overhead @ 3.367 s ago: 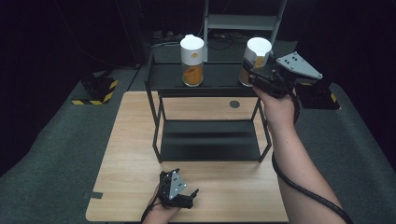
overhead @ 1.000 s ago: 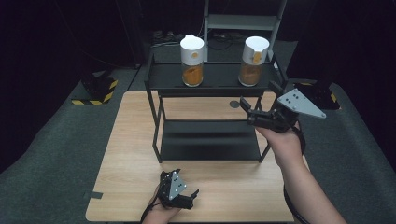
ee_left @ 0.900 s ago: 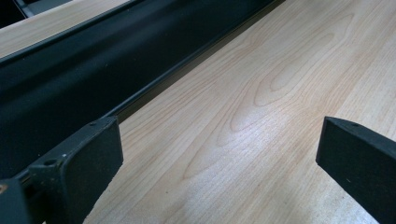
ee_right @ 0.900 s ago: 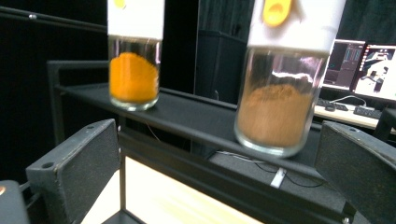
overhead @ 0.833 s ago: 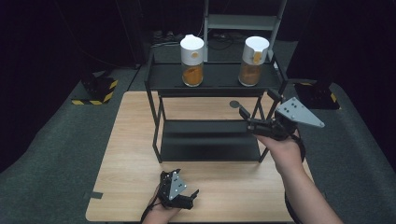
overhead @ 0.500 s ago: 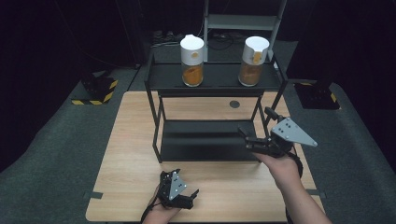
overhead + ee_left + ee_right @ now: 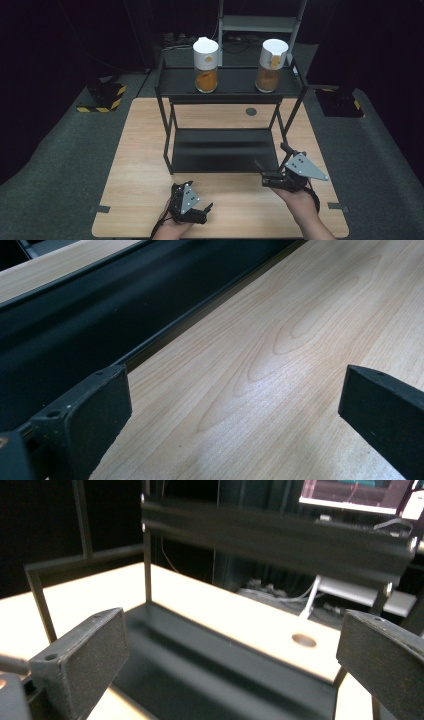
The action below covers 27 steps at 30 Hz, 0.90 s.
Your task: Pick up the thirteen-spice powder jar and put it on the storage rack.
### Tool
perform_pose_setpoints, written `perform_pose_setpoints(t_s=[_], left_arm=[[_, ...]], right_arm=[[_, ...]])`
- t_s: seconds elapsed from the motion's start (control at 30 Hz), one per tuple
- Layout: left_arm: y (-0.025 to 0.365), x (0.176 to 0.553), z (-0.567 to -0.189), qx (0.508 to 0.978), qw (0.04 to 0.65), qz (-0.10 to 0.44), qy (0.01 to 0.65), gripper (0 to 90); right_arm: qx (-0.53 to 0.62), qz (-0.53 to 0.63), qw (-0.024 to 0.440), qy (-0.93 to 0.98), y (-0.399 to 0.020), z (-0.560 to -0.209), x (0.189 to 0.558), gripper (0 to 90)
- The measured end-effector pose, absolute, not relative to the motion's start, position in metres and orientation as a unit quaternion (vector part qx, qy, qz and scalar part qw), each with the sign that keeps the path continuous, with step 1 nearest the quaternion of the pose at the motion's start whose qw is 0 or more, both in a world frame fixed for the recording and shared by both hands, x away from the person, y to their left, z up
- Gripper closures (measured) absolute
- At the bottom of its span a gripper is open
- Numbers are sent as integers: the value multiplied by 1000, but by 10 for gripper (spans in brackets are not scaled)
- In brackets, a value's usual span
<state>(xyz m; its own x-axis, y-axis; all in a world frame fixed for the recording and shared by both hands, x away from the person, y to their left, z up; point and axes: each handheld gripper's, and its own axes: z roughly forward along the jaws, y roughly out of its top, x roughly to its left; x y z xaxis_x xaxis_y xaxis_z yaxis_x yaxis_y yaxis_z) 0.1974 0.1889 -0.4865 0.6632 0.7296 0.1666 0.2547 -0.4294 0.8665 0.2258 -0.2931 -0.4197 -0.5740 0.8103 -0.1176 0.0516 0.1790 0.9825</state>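
High view: my right hand-held gripper (image 7: 270,176) sits low over the tabletop (image 7: 140,150), just in front of the right front leg of the black two-tier rack (image 7: 227,87), jaws spread and holding nothing. My left hand-held gripper (image 7: 197,212) rests at the near edge of the tabletop, also empty. The two jars of orange powder stand upright on the rack's top shelf, well apart from both tools: the left jar (image 7: 206,60) near the middle, the right jar (image 7: 270,60) toward the right end. They are side by side, not touching. The lower shelf (image 7: 225,150) is bare.

Left gripper view: both black pads (image 7: 95,410) are wide apart over wood grain, with the rack's lower shelf edge (image 7: 100,320) running just beside them. Nothing lies between the jaws.

Right gripper view: jaws spread, pads (image 7: 90,650) framing the lower shelf (image 7: 225,670) and the top-shelf rail (image 7: 275,535) above. The tool points into the rack at low level.

Judgement: the placing looks complete, and the step in hand is getting clear and settling. To do it well, I should keep the right tool low and away from the rack's front leg, since a knock to the frame could rock the tall jars. Jaws should remain spread, and the cable should be kept off the rack.
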Motion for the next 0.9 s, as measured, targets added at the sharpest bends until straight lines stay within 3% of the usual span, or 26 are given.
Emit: perform_pose_setpoints(t_s=[0.5,0.9], left_arm=[[188,197,-486,801,435,274,306,8],[187,197,-486,802,434,275,306,8]], right_arm=[[354,508,304,724,-309,-474,216,0],[354,451,321,754,-308,-494,210,0]])
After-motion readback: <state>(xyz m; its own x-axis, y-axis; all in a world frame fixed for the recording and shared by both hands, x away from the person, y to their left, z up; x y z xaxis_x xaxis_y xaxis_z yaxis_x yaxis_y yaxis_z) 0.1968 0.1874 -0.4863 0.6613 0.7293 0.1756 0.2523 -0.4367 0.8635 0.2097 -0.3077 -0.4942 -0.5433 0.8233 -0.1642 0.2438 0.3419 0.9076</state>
